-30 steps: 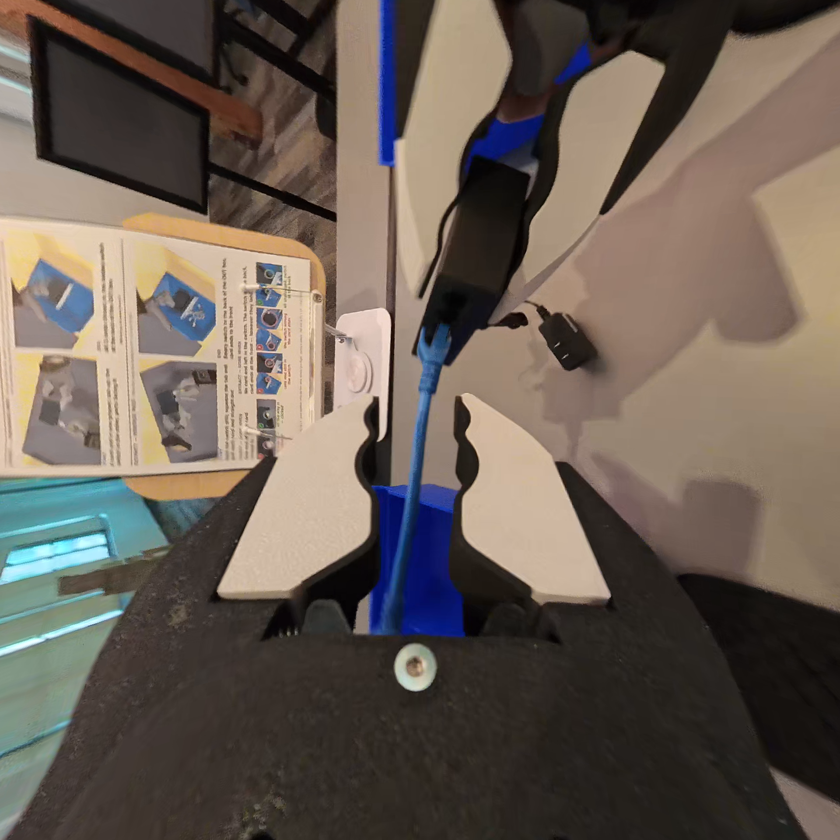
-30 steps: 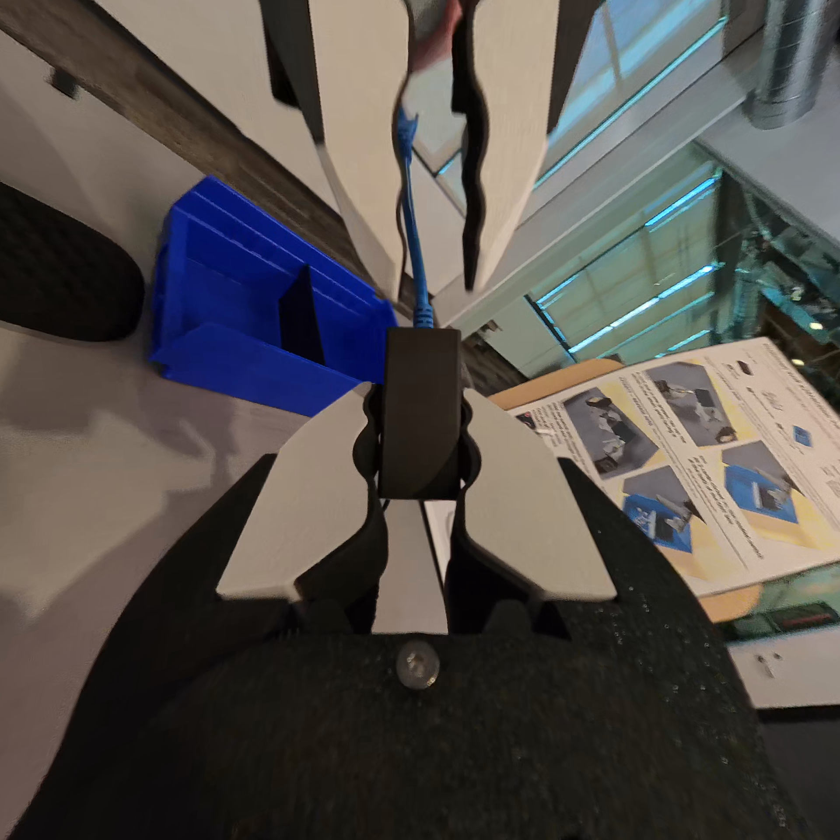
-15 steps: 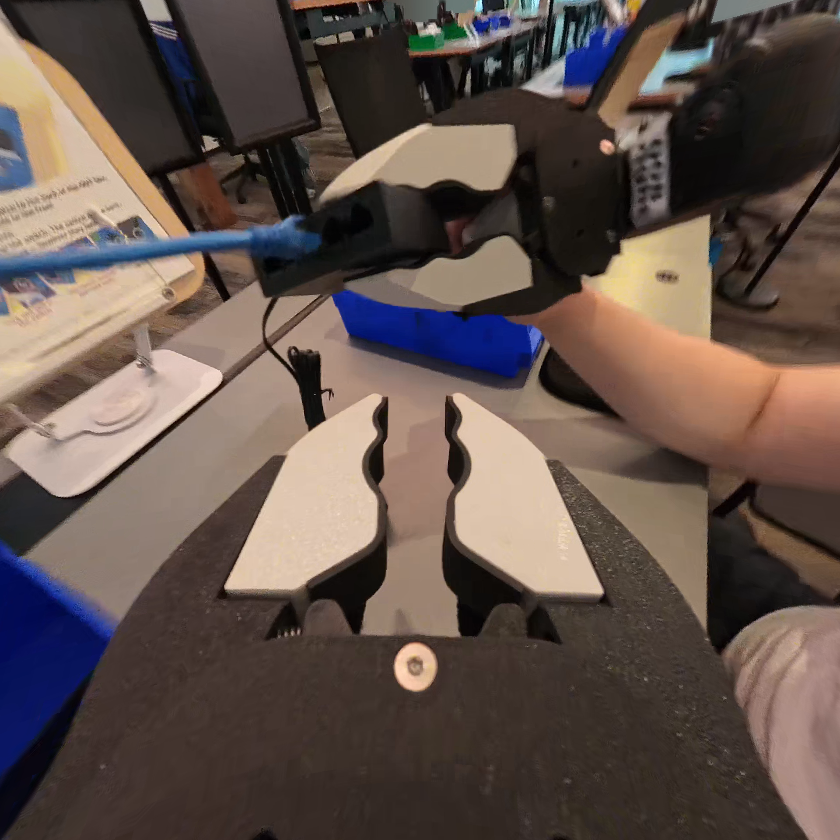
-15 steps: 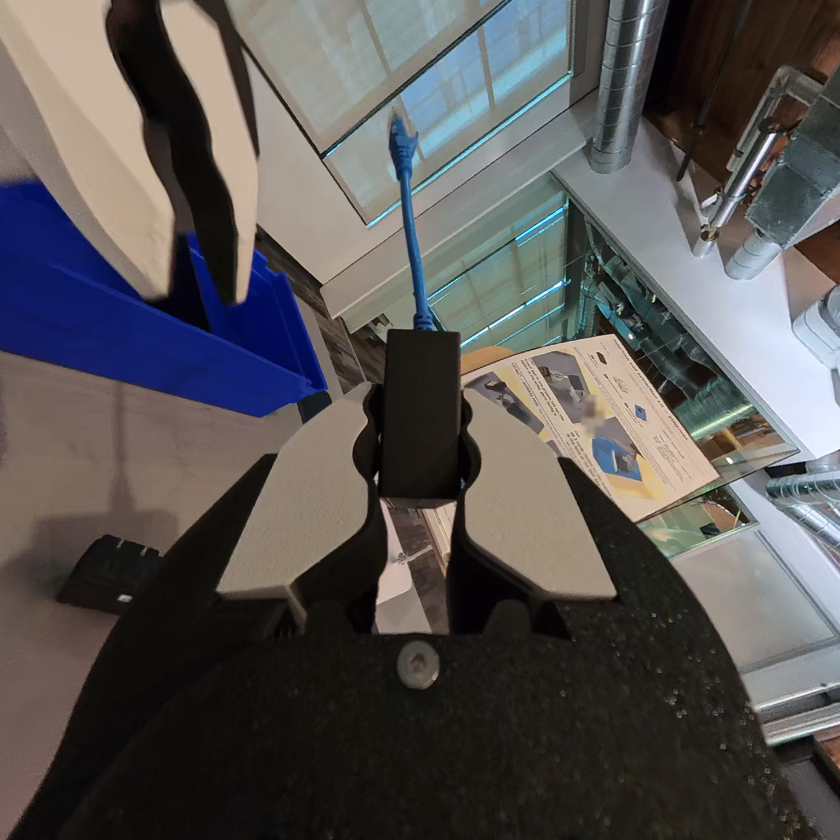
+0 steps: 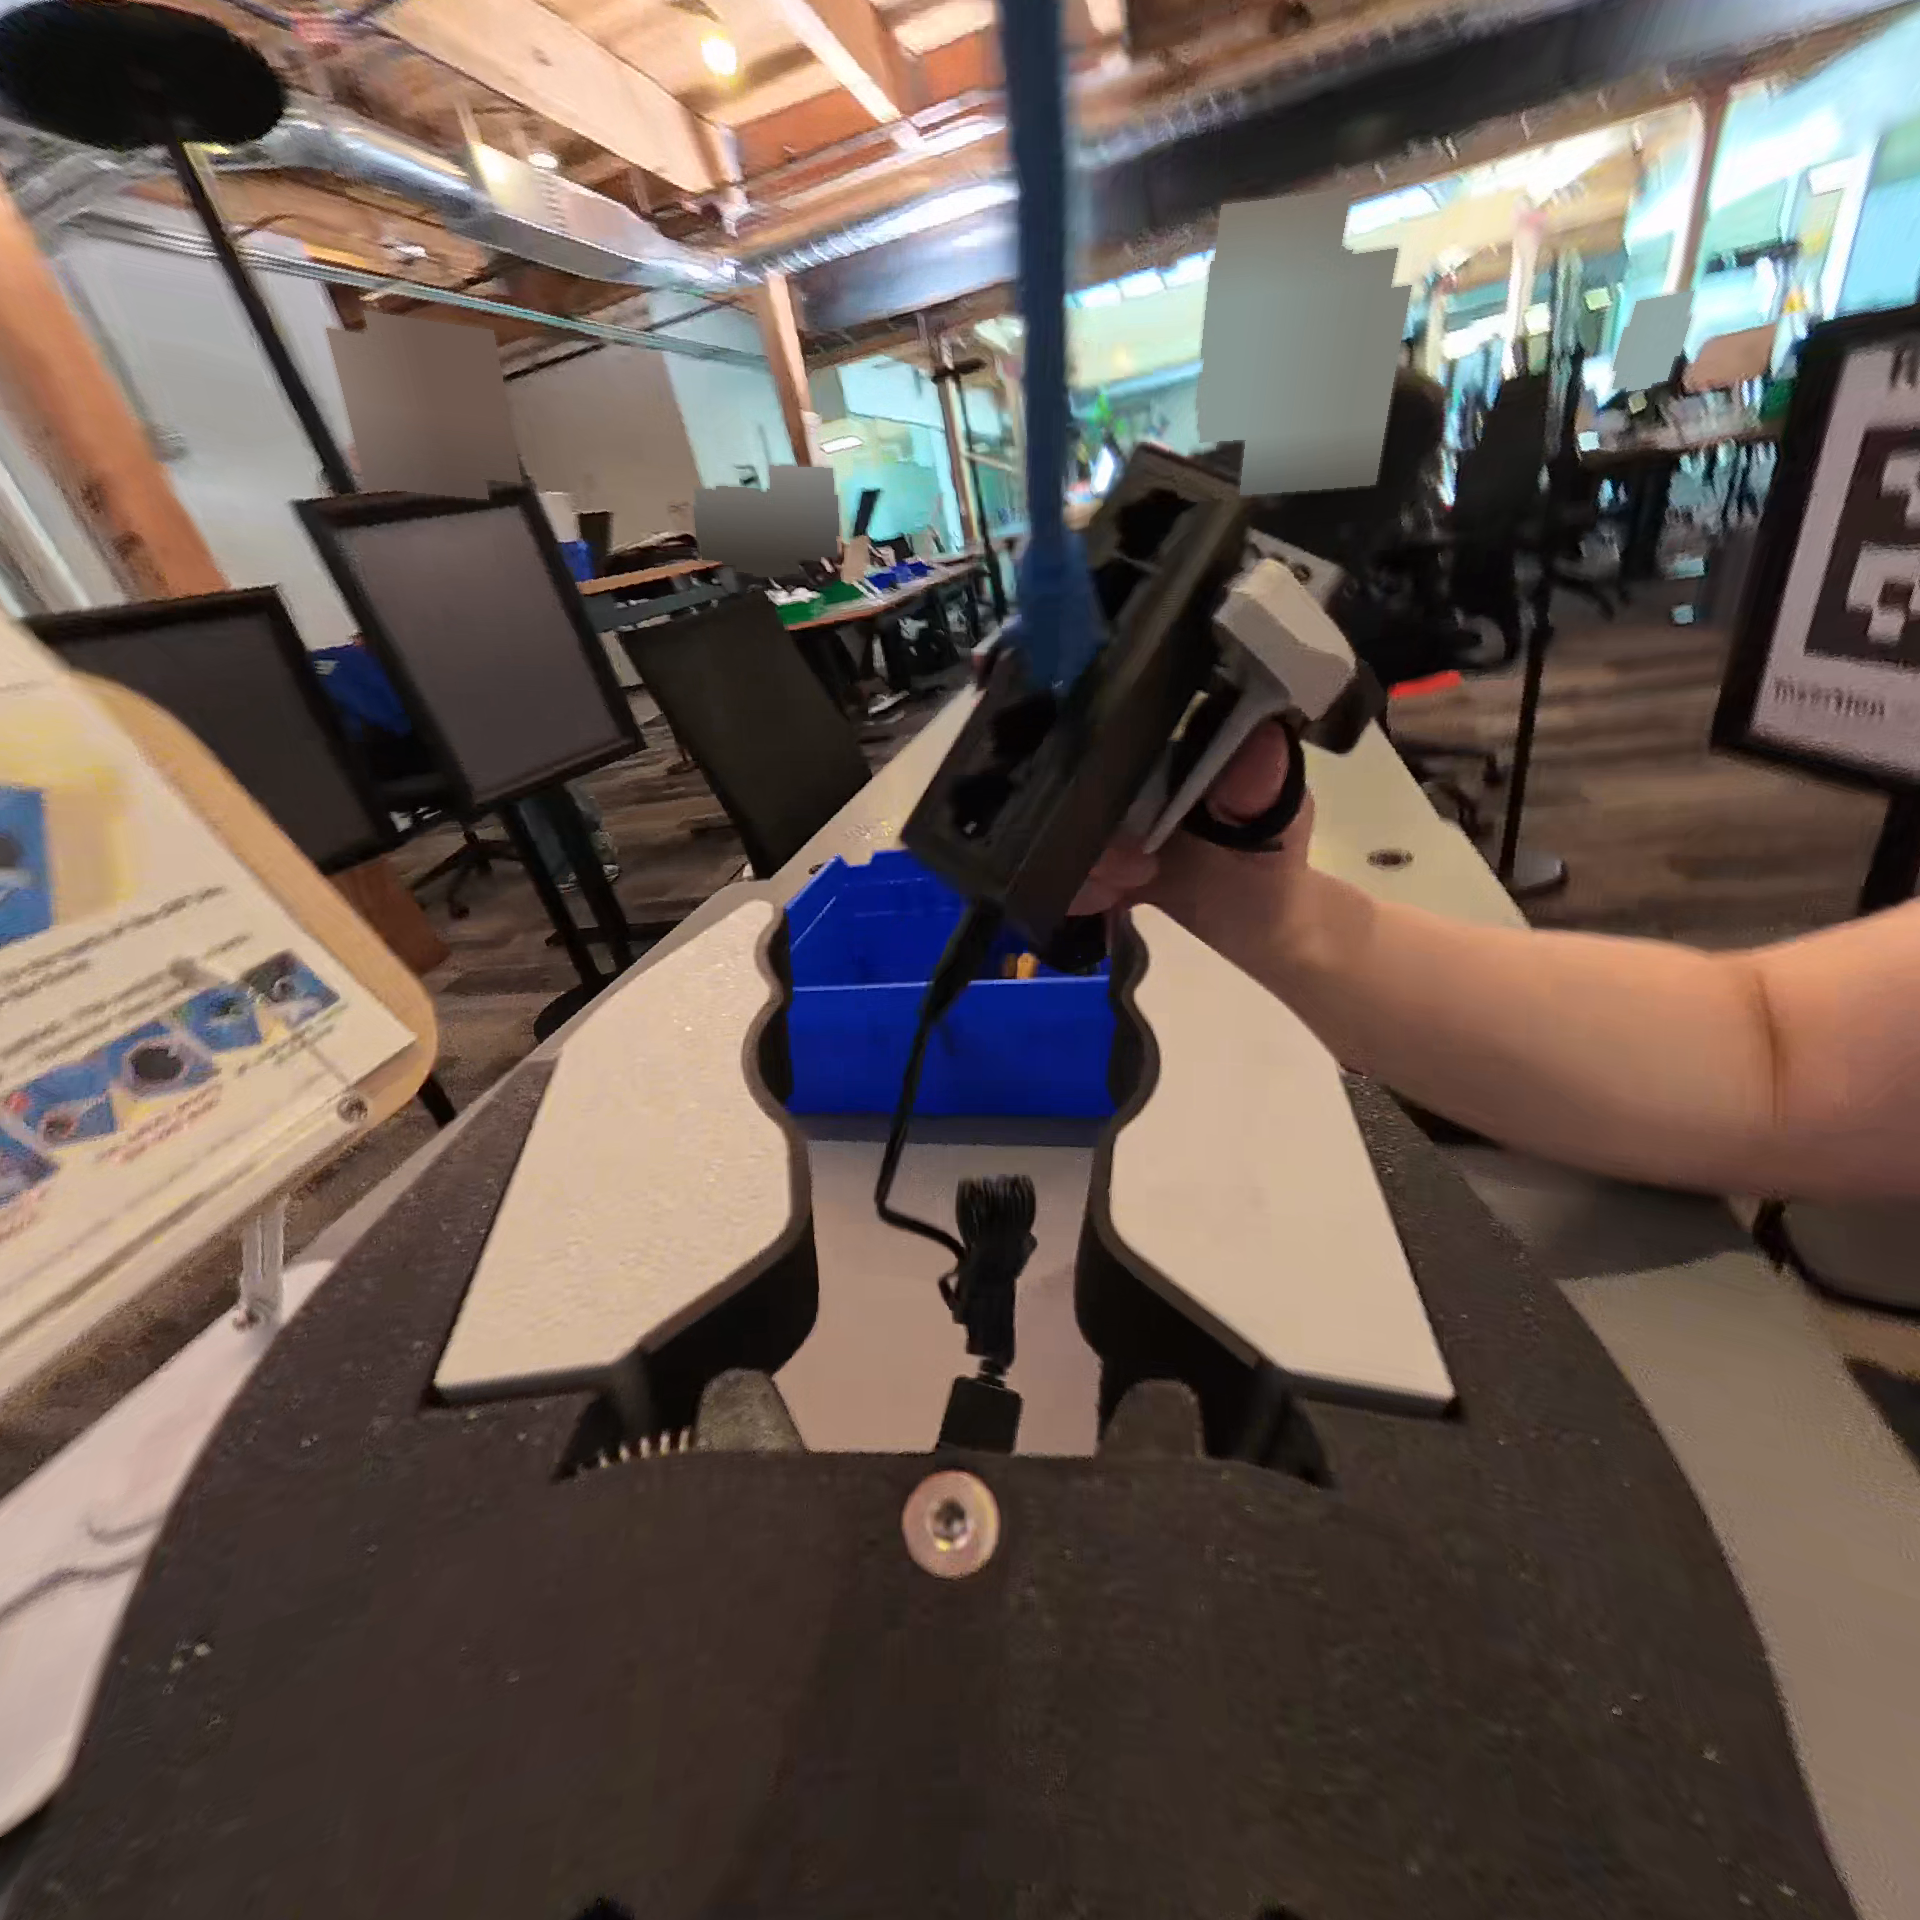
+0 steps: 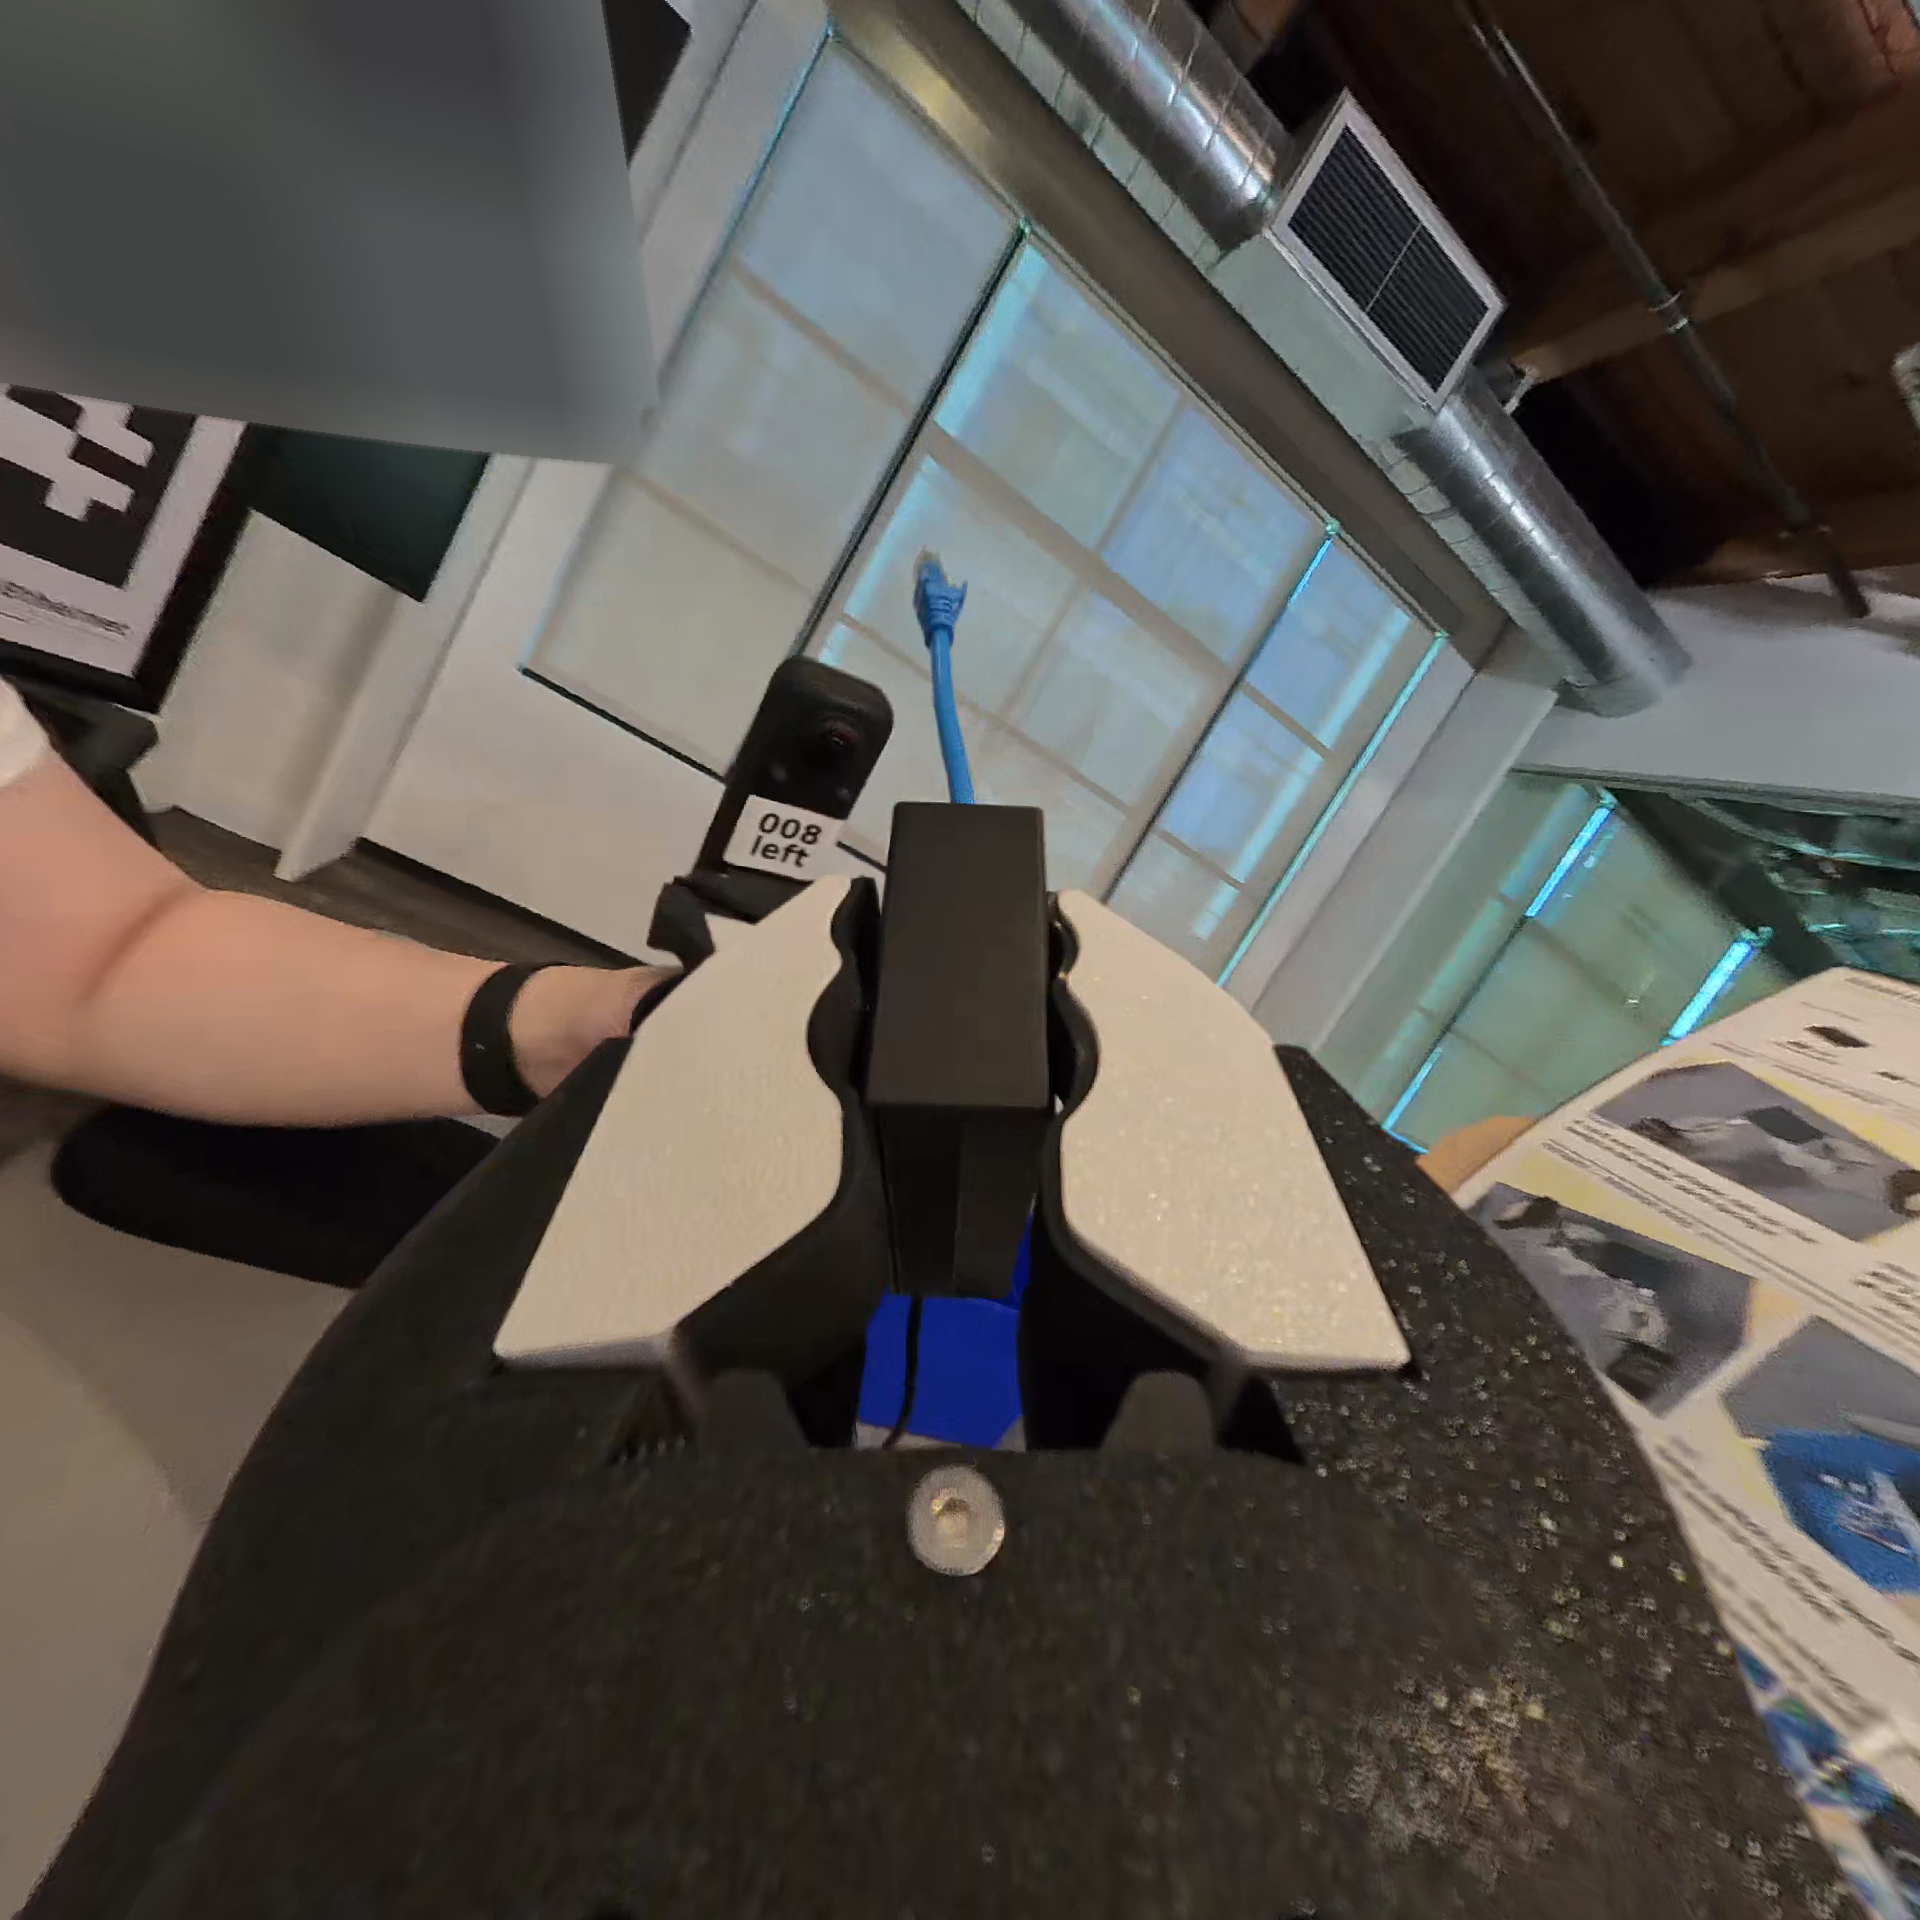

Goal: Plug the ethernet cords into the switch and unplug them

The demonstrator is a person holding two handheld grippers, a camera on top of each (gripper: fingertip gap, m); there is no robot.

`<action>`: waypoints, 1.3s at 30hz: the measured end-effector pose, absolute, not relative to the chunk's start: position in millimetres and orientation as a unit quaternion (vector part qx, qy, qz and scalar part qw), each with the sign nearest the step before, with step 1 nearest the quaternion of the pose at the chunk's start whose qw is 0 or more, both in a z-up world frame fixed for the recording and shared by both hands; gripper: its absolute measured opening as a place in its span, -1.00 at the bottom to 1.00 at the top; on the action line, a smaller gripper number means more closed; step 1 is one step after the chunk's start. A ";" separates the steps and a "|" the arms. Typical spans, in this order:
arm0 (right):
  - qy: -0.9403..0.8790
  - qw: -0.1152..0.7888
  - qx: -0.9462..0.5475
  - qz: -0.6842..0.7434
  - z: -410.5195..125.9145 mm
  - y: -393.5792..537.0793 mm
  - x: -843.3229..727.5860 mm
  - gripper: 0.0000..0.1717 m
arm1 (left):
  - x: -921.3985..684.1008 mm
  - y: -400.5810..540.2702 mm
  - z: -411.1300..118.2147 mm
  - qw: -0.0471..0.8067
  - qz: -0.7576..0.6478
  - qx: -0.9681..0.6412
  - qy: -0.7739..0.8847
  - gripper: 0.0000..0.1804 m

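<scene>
while clamping switch (image 6: 961,997), left jaws wide

The black switch (image 6: 958,997) is held up off the table, tilted, its row of ports facing outward. One blue ethernet cord (image 5: 1044,416) is plugged in — it rises stiffly, its free plug (image 6: 937,592) in the air.

Both wide-angle views were evenly bright, lit by large frosted windows (image 6: 1039,499) and a small ceiling lamp (image 5: 717,52); backgrounds beyond the gripper tips were motion-blurred, with edges bowed.
</scene>
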State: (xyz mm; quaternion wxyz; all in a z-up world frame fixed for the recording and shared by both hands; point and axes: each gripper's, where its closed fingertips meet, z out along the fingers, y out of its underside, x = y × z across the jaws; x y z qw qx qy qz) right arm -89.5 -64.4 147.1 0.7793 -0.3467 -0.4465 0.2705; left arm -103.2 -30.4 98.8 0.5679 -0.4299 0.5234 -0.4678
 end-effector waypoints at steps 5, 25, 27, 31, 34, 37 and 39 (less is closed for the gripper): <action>-0.457 0.759 -0.347 0.308 137.8 -62.6 -95.2 -0.65 | -66.0 -39.7 85.7 0.556 -0.466 -0.399 0.561 -0.41; -0.574 0.646 -0.496 -0.084 100.5 -36.0 -72.1 -0.37 | -92.2 4.3 53.6 0.552 -0.128 -0.512 0.646 -0.70; -0.602 0.622 -0.488 -0.110 97.3 -38.9 -77.9 -0.36 | -89.6 -5.4 52.3 0.547 -0.117 -0.501 0.661 -0.70; -0.643 0.548 -0.524 -0.109 74.8 -42.2 -78.7 -0.38 | -81.6 -27.6 49.7 0.543 -0.116 -0.473 0.684 -0.70; -0.656 0.528 -0.527 -0.110 65.7 -46.8 -82.5 -0.57 | -79.1 -38.5 44.2 0.535 -0.102 -0.464 0.699 -0.70; -0.660 0.512 -0.535 -0.129 61.8 -46.8 -81.9 -0.60 | -77.8 -45.6 43.4 0.537 -0.100 -0.457 0.702 -0.70; -0.665 0.506 -0.531 -0.139 58.7 -47.8 -84.8 -0.59 | -78.9 -48.9 43.2 0.534 -0.092 -0.453 0.708 -0.70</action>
